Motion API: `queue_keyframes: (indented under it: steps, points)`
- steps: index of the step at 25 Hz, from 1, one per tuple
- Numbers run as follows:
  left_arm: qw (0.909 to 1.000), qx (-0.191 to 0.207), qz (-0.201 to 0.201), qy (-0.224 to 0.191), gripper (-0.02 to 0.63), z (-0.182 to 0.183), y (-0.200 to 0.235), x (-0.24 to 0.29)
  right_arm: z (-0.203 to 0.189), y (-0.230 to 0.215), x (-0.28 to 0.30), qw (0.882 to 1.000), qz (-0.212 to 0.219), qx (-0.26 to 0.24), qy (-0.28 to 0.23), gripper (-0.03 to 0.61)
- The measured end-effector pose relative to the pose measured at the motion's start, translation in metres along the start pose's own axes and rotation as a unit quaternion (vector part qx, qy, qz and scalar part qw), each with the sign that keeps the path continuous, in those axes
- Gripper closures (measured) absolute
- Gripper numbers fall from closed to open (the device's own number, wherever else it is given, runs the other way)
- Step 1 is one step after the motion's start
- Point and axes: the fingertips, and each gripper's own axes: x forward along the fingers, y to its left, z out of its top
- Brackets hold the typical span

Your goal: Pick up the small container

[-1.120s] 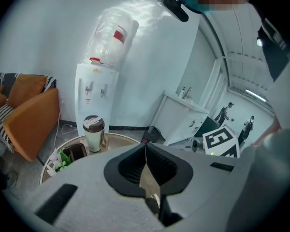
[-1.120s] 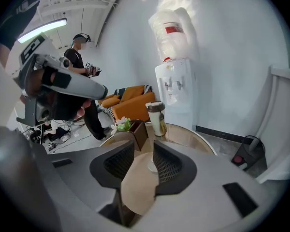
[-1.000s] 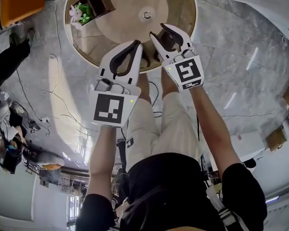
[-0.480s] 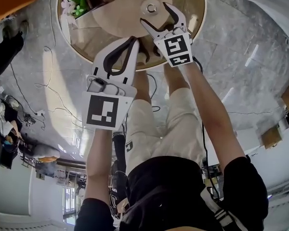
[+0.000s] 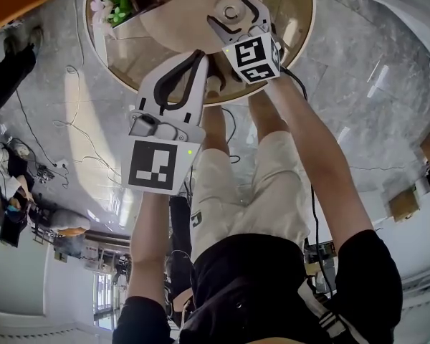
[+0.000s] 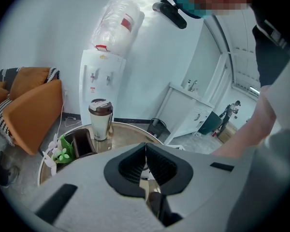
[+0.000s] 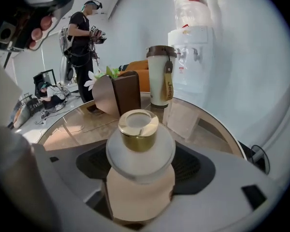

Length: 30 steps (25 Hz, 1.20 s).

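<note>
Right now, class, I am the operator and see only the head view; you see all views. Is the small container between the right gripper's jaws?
Observer: Yes; the right gripper view shows the small container, gold-capped, standing between the right gripper's wide-apart jaws.
Operator: What stands behind it?
Observer: A tall lidded tumbler, further back on the table.
Operator: And beyond the table?
Observer: A white water dispenser against the wall.

You can read only one word, and that doubtfully: the brown tag [image 7: 168,87] hanging on the tumbler [image 7: 157,79] seems to say "Jeep", its letters running vertically. The labels on the water dispenser [image 7: 195,57] and its bottle [image 6: 117,25] are too small to read. The small dark emblem [image 5: 195,219] on your shorts [image 5: 233,181] is illegible.
</note>
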Motion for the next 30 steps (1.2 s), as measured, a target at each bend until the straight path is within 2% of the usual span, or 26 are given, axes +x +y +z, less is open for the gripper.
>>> queue_keyframes:
  steps: [4,10,17,23,30]
  points:
    - [1.0000,0.001,0.000,0.006,0.594,-0.001,0.003,0.004,0.001,0.001,0.005,1.000,0.002,-0.013,0.003,0.242]
    - [1.0000,0.006,0.005,0.003,0.594,0.008,0.004,0.004,-0.002,0.001,-0.003,1.000,0.010,-0.005,0.020,0.244]
    - [1.0000,0.000,0.001,-0.002,0.594,0.020,-0.007,-0.002,0.004,-0.002,-0.040,1.000,0.011,0.003,0.024,0.244]
    - [0.9997,-0.001,0.015,-0.021,0.594,0.047,-0.022,-0.034,0.034,-0.008,-0.101,0.999,0.002,0.032,0.011,0.244]
    - [0.9982,0.015,0.028,-0.050,0.594,0.073,-0.045,-0.075,0.096,-0.011,-0.184,0.998,-0.003,0.064,-0.022,0.244]
